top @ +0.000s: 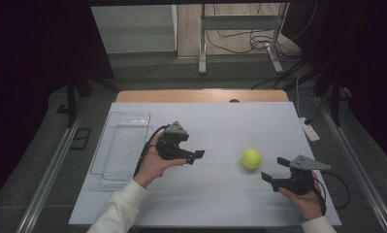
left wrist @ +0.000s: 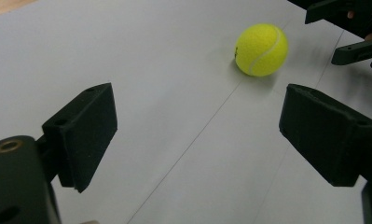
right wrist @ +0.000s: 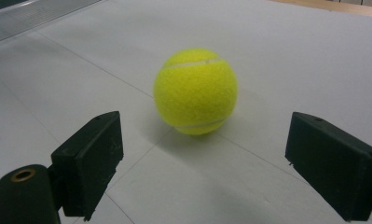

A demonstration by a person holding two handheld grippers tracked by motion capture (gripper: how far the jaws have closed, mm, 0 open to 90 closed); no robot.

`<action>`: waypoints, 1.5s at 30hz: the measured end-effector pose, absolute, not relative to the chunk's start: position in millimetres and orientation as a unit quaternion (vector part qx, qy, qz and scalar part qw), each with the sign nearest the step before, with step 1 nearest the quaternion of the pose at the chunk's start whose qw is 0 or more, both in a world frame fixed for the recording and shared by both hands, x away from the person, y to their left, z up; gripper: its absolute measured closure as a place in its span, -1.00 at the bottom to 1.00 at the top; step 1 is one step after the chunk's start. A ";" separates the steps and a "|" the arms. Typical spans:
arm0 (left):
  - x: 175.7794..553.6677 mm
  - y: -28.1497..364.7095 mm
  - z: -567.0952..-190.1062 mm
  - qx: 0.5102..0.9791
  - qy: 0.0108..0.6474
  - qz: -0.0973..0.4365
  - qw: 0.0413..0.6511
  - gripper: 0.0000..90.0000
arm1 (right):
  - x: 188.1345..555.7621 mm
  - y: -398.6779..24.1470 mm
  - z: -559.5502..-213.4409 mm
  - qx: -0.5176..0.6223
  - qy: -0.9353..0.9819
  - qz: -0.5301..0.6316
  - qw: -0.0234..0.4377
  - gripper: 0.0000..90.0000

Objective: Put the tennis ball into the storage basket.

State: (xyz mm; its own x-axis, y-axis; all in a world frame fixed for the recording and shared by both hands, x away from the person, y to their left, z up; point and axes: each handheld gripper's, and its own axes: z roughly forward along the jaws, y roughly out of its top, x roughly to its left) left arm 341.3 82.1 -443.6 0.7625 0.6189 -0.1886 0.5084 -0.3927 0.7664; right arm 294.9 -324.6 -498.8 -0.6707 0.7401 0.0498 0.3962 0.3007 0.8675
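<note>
Left gripper (top: 199, 158): held over the left middle of the sheet, jaws spread wide with nothing between them; in the left gripper view (left wrist: 200, 135) the two black jaws stood far apart over bare sheet.
Left hand (top: 154, 162): came in from the bottom left on a white sleeve (top: 118, 208), palm cupping the gripper body from beneath, the gripper pointed rightward toward the ball.
Right gripper (top: 274, 169): held near the right edge of the sheet, jaws spread wide and empty, pointed leftward; in the right gripper view (right wrist: 202, 163) the ball sat ahead of the gap, clear of both jaws.
Right hand (top: 305, 196): entered from the bottom right, gripping the body from below and behind, a cable trailing off to its right.
Tennis ball (top: 251, 158): yellow-green, resting on the sheet between the two grippers, nearer the right one, touching neither; also seen in the left gripper view (left wrist: 261, 49) and the right gripper view (right wrist: 196, 91).
White sheet (top: 220, 121): covered the tabletop, faint seam lines across it.
Table (top: 133, 95): wooden edge visible beyond the far side of the sheet.
Clear tray (top: 125, 119): transparent, rectangular, lying on the left part of the sheet, just left of the left hand.
</note>
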 end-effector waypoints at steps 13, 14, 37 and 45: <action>345.9 74.7 -444.7 0.835 0.335 0.059 0.431 -0.73 | 295.4 -324.5 -499.4 0.363 0.786 0.466 0.183 -0.75; 346.0 74.2 -444.3 0.836 0.335 0.059 0.431 -0.73 | 295.5 -324.5 -499.4 0.363 0.786 0.466 0.184 -0.75; 352.4 60.4 -445.3 0.843 0.323 0.052 0.427 -0.73 | 295.3 -325.3 -499.3 0.362 0.786 0.466 0.183 -0.75; 355.0 49.8 -445.8 0.847 0.313 0.049 0.427 -0.73 | 295.4 -326.2 -499.2 0.363 0.785 0.468 0.183 -0.75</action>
